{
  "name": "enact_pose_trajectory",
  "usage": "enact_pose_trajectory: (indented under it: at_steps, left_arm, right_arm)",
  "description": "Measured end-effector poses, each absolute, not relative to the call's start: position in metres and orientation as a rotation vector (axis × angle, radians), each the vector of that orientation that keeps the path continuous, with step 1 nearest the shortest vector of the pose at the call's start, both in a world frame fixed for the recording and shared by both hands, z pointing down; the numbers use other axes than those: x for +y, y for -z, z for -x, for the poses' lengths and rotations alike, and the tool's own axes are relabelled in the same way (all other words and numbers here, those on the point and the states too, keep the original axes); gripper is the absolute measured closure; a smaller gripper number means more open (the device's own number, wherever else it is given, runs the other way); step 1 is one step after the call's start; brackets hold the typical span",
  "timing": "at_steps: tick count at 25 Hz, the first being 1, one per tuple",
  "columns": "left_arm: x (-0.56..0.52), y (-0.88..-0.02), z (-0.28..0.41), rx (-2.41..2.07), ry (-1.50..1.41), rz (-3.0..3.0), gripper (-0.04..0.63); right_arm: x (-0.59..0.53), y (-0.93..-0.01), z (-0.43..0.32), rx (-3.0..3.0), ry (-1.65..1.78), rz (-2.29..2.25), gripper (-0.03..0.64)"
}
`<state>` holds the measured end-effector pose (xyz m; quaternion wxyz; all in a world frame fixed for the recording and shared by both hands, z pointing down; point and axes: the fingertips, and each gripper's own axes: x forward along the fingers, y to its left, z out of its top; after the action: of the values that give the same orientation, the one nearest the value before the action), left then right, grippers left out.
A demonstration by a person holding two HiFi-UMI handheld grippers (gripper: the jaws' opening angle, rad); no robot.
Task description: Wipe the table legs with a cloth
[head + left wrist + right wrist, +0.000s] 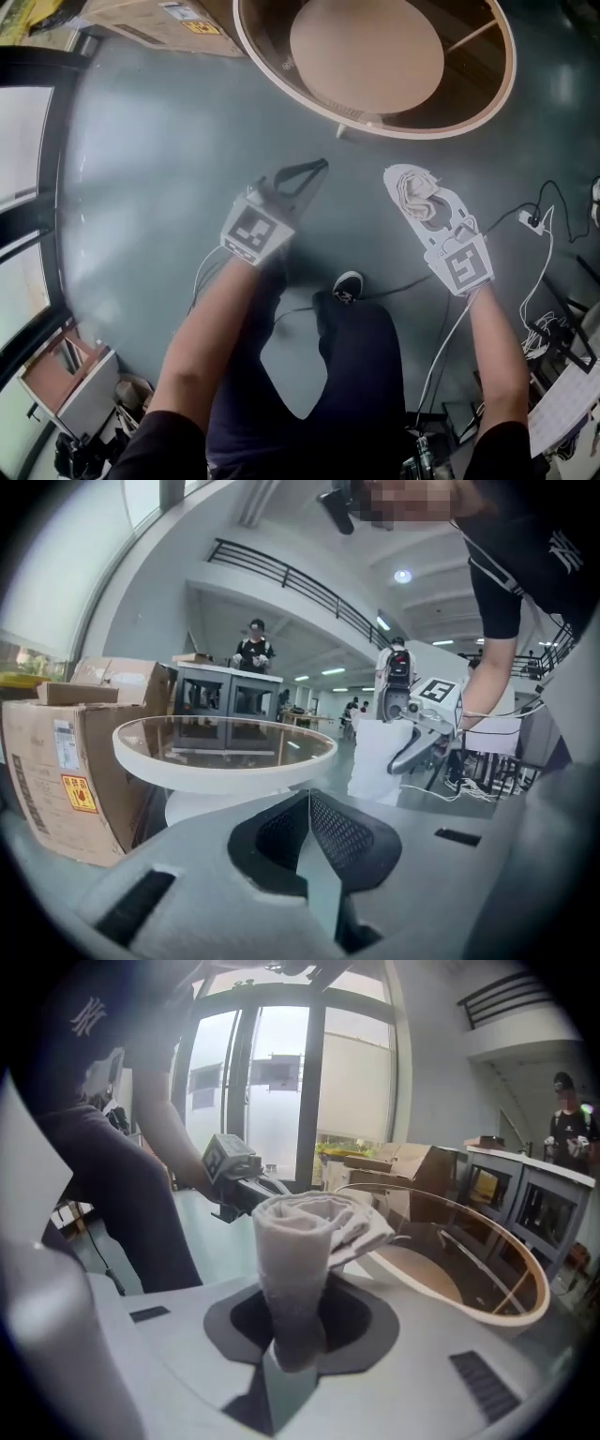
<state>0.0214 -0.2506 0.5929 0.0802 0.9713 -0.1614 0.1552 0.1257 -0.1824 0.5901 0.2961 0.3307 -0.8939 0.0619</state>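
Grey floor (141, 187); cloth roll (417, 192) toward table (441, 129)

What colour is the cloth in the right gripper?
The cloth is plain off-white, no pattern; the right gripper view shows it best.

White cloth (292, 1241), dark grey-green floor (159, 169)

My right gripper (295, 1330), matt grey plastic, pinches a soft, nubbly white cloth (292, 1232). Ahead of my left gripper (309, 808), past its dimpled black pads (342, 832), the table (225, 766) shows glossy glass; left of it sits a matt cardboard box (66, 761).
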Motion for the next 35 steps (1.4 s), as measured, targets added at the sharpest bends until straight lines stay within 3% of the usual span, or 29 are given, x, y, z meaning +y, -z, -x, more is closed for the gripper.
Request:
enact_pose_trajectory:
  at_steps: [17, 35]
  left_arm:
    - [-0.302, -0.656, -0.064, -0.8, -0.092, -3.094, 0.589]
    - [-0.289, -0.678, -0.031, -0.883, -0.016, -3.08, 0.589]
  right_arm:
    - [-0.245, -0.718, -0.11, -2.476, 0.098, -0.867, 0.543]
    - [-0.286, -0.698, -0.08, -2.491, 0.392, -1.112, 0.543]
